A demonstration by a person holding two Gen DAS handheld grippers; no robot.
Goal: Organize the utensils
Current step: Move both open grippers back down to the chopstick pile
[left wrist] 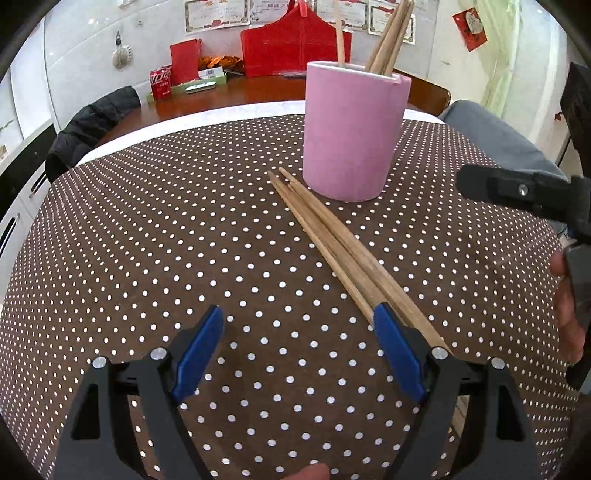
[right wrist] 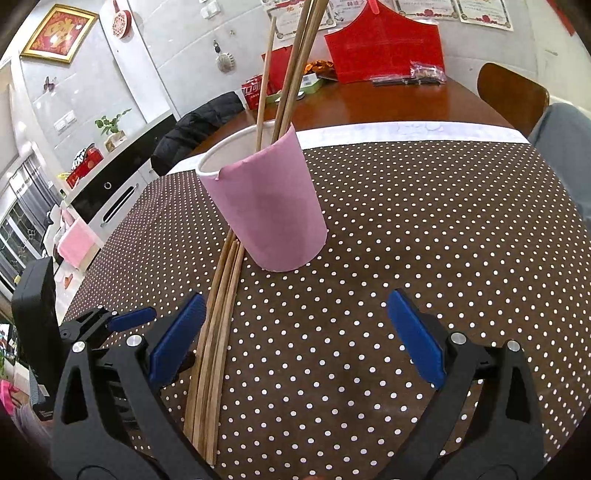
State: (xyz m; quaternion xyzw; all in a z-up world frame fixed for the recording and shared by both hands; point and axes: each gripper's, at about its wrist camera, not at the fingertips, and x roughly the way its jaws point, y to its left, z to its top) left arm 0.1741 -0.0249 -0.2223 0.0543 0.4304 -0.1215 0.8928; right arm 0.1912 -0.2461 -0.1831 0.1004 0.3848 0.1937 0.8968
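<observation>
Left gripper (left wrist: pixel 299 347) hovers low over the dotted tablecloth (left wrist: pixel 147 258) with its blue pads spread wide and nothing between them, the right-hand pad sitting just over the thick ends of the loose chopsticks (left wrist: pixel 332 243). Across the way, the right gripper (right wrist: pixel 295 339) is spread just as wide and just as empty, those same loose chopsticks (right wrist: pixel 218 314) running past its left pad and up to the foot of the pink holder (right wrist: pixel 266 206). That bundle lies flat on the cloth, thin tips just beside the base of the pink holder (left wrist: pixel 351 136), while several more chopsticks (left wrist: pixel 388 37) stand upright inside it. My read: this is the approach to a pick, with part of the set already stowed and this bundle waiting its turn. The next move, I'd say, calls for one pair of jaws to straddle the bundle near its thick end, close squarely so no stick rolls away, then lift and tip it upright into the holder without knocking the cup. As for writing: a red carton (left wrist: pixel 161 82) on the far wooden table (left wrist: pixel 258 92) carries white lettering, too small to read, and the wall certificates (left wrist: pixel 216 13) are equally illegible.
</observation>
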